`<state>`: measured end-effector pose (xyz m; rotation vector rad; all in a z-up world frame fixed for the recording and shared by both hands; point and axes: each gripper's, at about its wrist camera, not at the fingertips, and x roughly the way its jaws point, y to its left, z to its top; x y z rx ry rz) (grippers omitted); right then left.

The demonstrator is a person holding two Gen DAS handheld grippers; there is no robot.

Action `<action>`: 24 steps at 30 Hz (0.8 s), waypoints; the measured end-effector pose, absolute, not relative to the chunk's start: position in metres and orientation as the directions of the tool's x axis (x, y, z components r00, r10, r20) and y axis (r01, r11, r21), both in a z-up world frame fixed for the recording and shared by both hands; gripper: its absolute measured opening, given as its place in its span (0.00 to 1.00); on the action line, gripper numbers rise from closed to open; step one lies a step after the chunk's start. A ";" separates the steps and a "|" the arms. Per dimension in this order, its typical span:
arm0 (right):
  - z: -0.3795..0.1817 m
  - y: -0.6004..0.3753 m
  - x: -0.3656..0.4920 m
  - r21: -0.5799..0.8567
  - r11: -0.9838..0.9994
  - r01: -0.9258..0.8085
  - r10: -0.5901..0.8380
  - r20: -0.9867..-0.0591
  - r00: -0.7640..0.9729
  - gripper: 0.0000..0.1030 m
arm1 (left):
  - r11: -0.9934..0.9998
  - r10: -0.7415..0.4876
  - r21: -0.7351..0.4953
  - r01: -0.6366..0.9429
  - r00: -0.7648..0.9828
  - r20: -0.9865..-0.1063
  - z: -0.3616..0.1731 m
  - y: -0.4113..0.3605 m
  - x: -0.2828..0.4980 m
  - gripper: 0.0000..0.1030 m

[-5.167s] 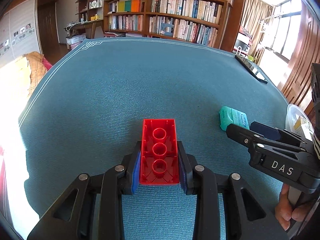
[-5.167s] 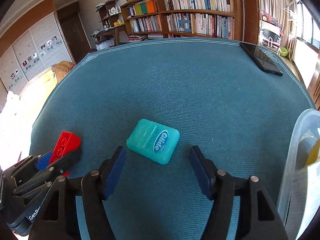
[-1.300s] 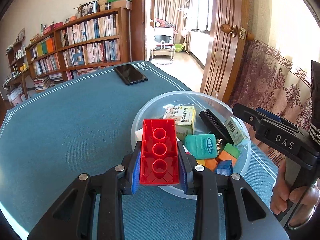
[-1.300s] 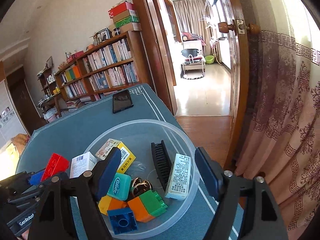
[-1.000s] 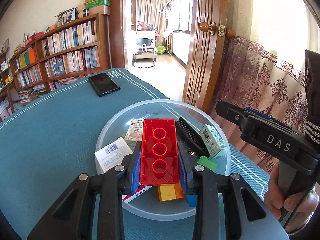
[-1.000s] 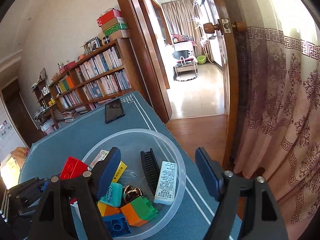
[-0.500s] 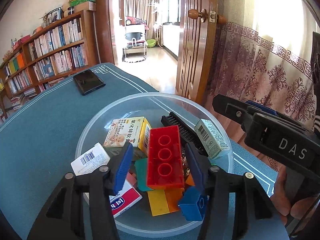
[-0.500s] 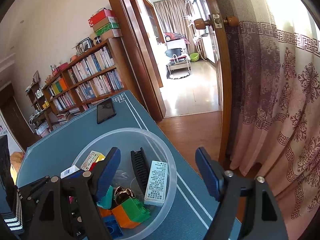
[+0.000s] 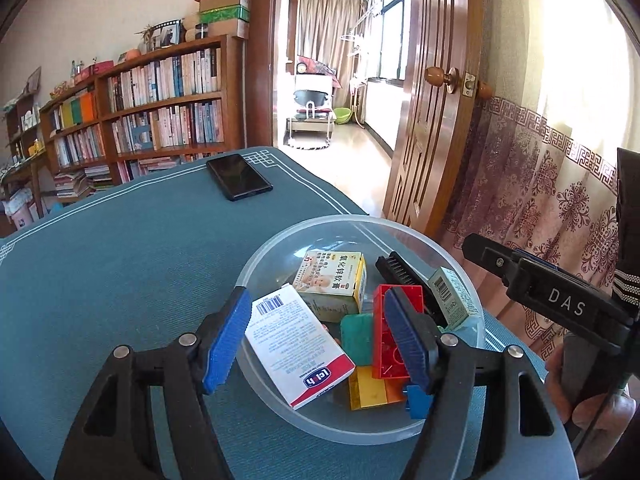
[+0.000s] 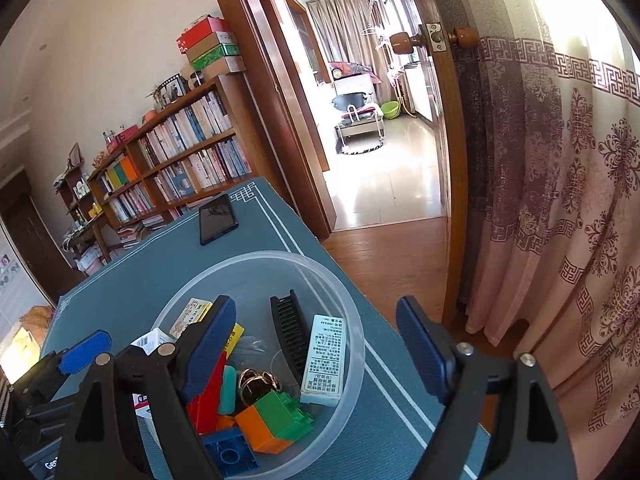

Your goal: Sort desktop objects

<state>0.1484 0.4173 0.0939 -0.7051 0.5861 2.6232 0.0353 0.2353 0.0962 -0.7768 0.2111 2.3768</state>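
Left wrist: close above clear bowl (image 9: 256, 258), angled down along table (image 9: 120, 256) toward doorway.
Right wrist: close, beside bowl (image 10: 352, 320), facing doorway.
Shared: bowl, phone (image 9: 239, 176), bookshelf (image 9: 160, 104).

Teal-blue cloth with white border lines on the bench (image 9: 120, 264). Clear plastic bowl (image 9: 256, 264) holding a red brick (image 9: 386, 344), yellow block (image 9: 366, 390), teal case (image 9: 356, 338), black comb (image 10: 290, 332), orange-and-green blocks (image 10: 272, 416). Blue ribbed pads on black fingers (image 9: 226, 340). Glossy black phone (image 9: 239, 177) far off. Pink patterned curtain (image 10: 560, 200) at right.
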 end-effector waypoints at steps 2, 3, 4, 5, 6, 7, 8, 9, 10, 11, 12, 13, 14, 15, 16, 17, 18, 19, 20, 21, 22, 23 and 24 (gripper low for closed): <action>0.095 0.415 0.149 0.298 -0.854 -0.426 0.219 -0.538 -0.814 0.91 | -0.814 0.488 -0.015 -0.581 -0.669 -0.560 0.101 0.228 0.040 0.77; 0.097 0.413 0.149 0.298 -0.857 -0.420 0.215 -0.534 -0.817 0.98 | -0.825 0.472 0.000 -0.565 -0.691 -0.548 0.104 0.224 0.042 0.82; 0.099 0.411 0.150 0.296 -0.861 -0.414 0.214 -0.527 -0.822 1.00 | -0.835 0.460 0.012 -0.551 -0.709 -0.535 0.107 0.220 0.045 0.83; 0.101 0.409 0.151 0.291 -0.865 -0.410 0.215 -0.523 -0.825 1.00 | -0.844 0.445 0.023 -0.536 -0.724 -0.527 0.110 0.216 0.046 0.83; 0.103 0.407 0.151 0.285 -0.869 -0.405 0.213 -0.522 -0.826 1.00 | -0.853 0.429 0.033 -0.521 -0.736 -0.523 0.113 0.213 0.047 0.83; 0.105 0.406 0.152 0.281 -0.873 -0.398 0.209 -0.523 -0.826 1.00 | -0.861 0.416 0.040 -0.508 -0.746 -0.520 0.114 0.210 0.049 0.83; 0.107 0.404 0.152 0.281 -0.876 -0.392 0.202 -0.524 -0.827 1.00 | -0.868 0.402 0.047 -0.494 -0.756 -0.517 0.116 0.208 0.050 0.83; 0.109 0.403 0.154 0.290 -0.876 -0.385 0.191 -0.525 -0.830 1.00 | -0.875 0.390 0.053 -0.482 -0.764 -0.514 0.117 0.205 0.050 0.83; 0.110 0.403 0.156 0.303 -0.876 -0.376 0.177 -0.524 -0.833 1.00 | -0.882 0.374 0.062 -0.467 -0.774 -0.511 0.119 0.205 0.051 0.83; 0.111 0.403 0.159 0.314 -0.874 -0.372 0.168 -0.523 -0.836 1.00 | -0.888 0.360 0.070 -0.454 -0.783 -0.507 0.119 0.202 0.053 0.83; 0.112 0.403 0.162 0.322 -0.870 -0.373 0.165 -0.523 -0.836 1.00 | -0.893 0.349 0.076 -0.443 -0.790 -0.504 0.120 0.199 0.054 0.84; 0.112 0.404 0.165 0.328 -0.867 -0.376 0.164 -0.523 -0.836 1.00 | -0.898 0.340 0.077 -0.432 -0.795 -0.502 0.121 0.197 0.055 0.86; 0.113 0.404 0.169 0.334 -0.864 -0.376 0.162 -0.523 -0.837 1.00 | -0.902 0.335 0.074 -0.425 -0.797 -0.502 0.121 0.194 0.055 0.87; 0.113 0.403 0.172 0.338 -0.863 -0.376 0.159 -0.525 -0.836 1.00 | -0.905 0.331 0.068 -0.419 -0.798 -0.504 0.121 0.192 0.056 0.89; 0.113 0.402 0.175 0.340 -0.861 -0.377 0.158 -0.527 -0.835 1.00 | -0.908 0.327 0.065 -0.414 -0.797 -0.509 0.121 0.190 0.056 0.89; 0.113 0.401 0.177 0.339 -0.861 -0.378 0.158 -0.529 -0.834 1.00 | -0.910 0.320 0.065 -0.409 -0.795 -0.515 0.121 0.189 0.056 0.89; 0.113 0.399 0.180 0.334 -0.863 -0.379 0.159 -0.532 -0.832 1.00 | -0.914 0.306 0.072 -0.400 -0.795 -0.524 0.120 0.189 0.056 0.89; 0.112 0.397 0.182 0.327 -0.866 -0.378 0.160 -0.536 -0.829 1.00 | -0.917 0.291 0.083 -0.391 -0.795 -0.533 0.119 0.189 0.056 0.89; 0.112 0.394 0.184 0.318 -0.870 -0.377 0.160 -0.540 -0.826 1.00 | -0.918 0.279 0.092 -0.385 -0.795 -0.539 0.119 0.189 0.056 0.89; 0.111 0.392 0.185 0.311 -0.874 -0.375 0.159 -0.545 -0.823 1.00 | -0.919 0.275 0.094 -0.382 -0.794 -0.542 0.118 0.188 0.057 0.89; 0.111 0.389 0.186 0.304 -0.877 -0.372 0.157 -0.549 -0.821 1.00 | -0.919 0.279 0.088 -0.384 -0.792 -0.544 0.118 0.186 0.058 0.89; 0.110 0.386 0.187 0.298 -0.881 -0.368 0.155 -0.552 -0.819 1.00 | -0.919 0.285 0.077 -0.386 -0.787 -0.546 0.118 0.184 0.058 0.89; 0.110 0.383 0.188 0.291 -0.885 -0.363 0.153 -0.554 -0.818 1.00 | -0.919 0.295 0.062 -0.390 -0.782 -0.550 0.118 0.182 0.059 0.89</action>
